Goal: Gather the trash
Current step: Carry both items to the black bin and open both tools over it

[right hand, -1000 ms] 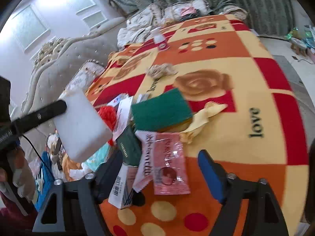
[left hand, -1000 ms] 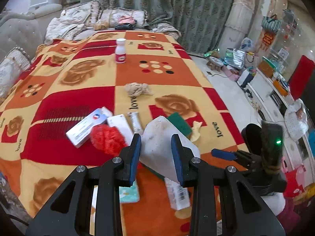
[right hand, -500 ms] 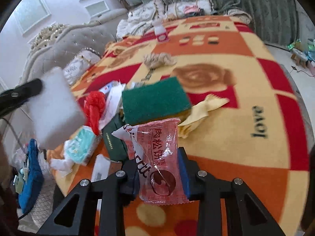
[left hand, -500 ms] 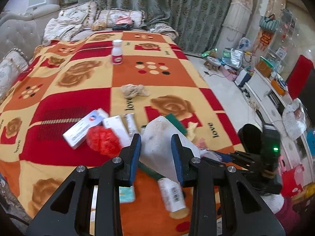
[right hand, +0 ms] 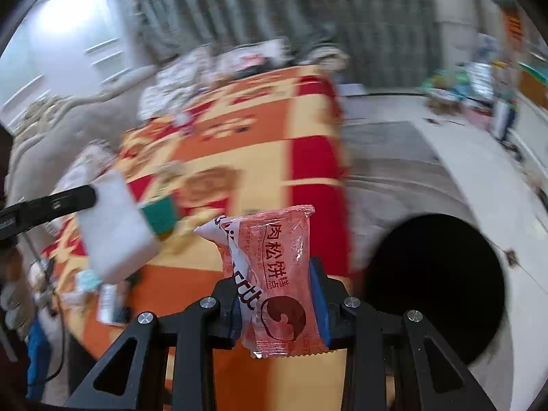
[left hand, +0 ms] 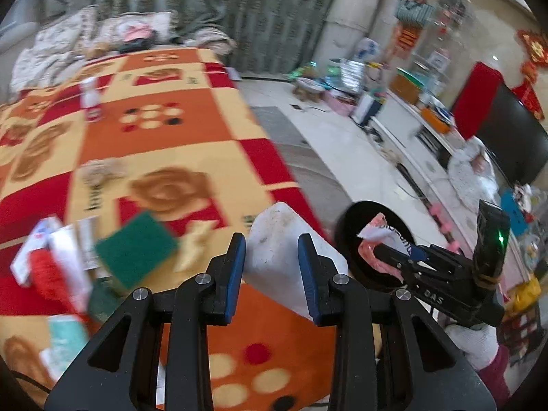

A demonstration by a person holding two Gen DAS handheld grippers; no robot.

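My left gripper [left hand: 270,246] is shut on a dirty white sponge block [left hand: 281,243] and holds it above the blanket's near right edge; the block also shows in the right wrist view [right hand: 114,229]. My right gripper [right hand: 279,274] is shut on a pink snack wrapper [right hand: 274,274] and holds it up beside a black round bin [right hand: 435,291] on the floor. In the left wrist view the right gripper [left hand: 383,253] holds the wrapper [left hand: 373,236] in front of the bin's opening [left hand: 356,239].
On the patterned blanket [left hand: 164,130] lie a green scouring pad [left hand: 135,253], a yellow scrap [left hand: 191,243], a red fuzzy item [left hand: 44,267], white boxes [left hand: 37,239], a crumpled tissue [left hand: 99,171] and a small bottle [left hand: 90,97]. Cluttered shelves [left hand: 411,102] line the right.
Both grippers swung right toward the floor. My right gripper closed on the pink wrapper, lifted it off the blanket and carried it to the black bin. The left still holds the white block.
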